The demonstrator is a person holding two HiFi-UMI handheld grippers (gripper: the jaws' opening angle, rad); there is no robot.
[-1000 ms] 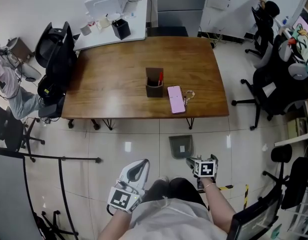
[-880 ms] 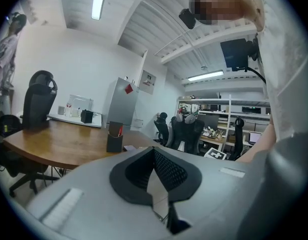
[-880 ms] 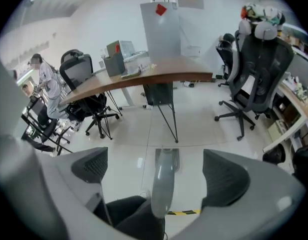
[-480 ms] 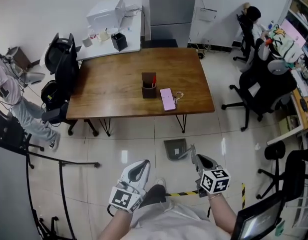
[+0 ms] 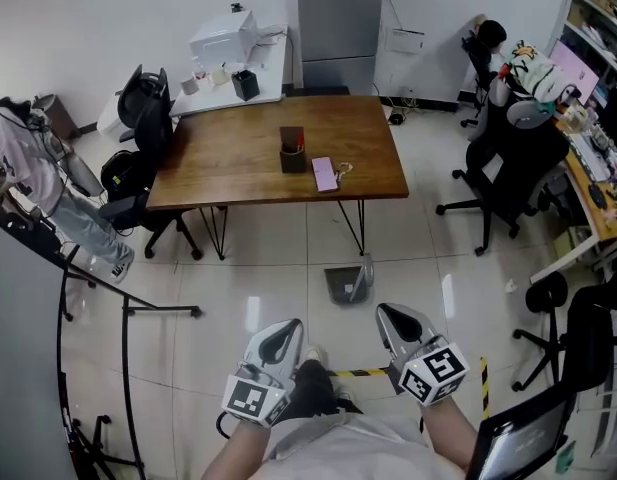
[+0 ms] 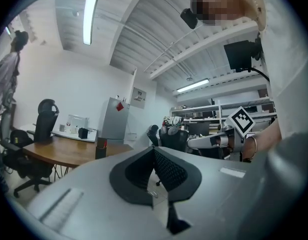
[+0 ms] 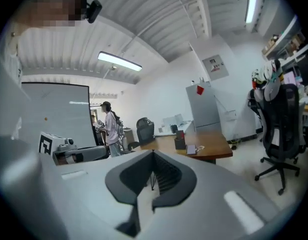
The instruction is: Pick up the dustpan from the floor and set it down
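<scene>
Where the wearer's own torso fills the lower edge of the head view, the floor beneath it is hidden, and both forearms are cut off by the frame. The left gripper (image 5: 285, 328) and the right gripper (image 5: 387, 315) are held side by side above the tiled floor (image 5: 248, 268). Each gripper view shows its two jaws closed tip to tip, with nothing between them.

The grey dustpan (image 5: 346, 282) rests on the floor just in front of the wooden table (image 5: 238, 158), ahead of the right gripper and clear of it. Its handle appears to stand upward at its right side, though the object is small in the view. A second person (image 5: 33, 178) at the left is partly cut by the picture's edge.

Containers: a dark pen holder (image 5: 292, 156) stands near the middle of the table with a red item in it; its other contents are too small to make out. A pink phone (image 5: 324, 173) lies just beside it. A black box (image 5: 245, 84) sits on the white desk (image 5: 273, 71) behind the table, near a white printer (image 5: 223, 38); its inside cannot be seen. Black office chairs (image 5: 498, 158) stand to the right of the table.
</scene>
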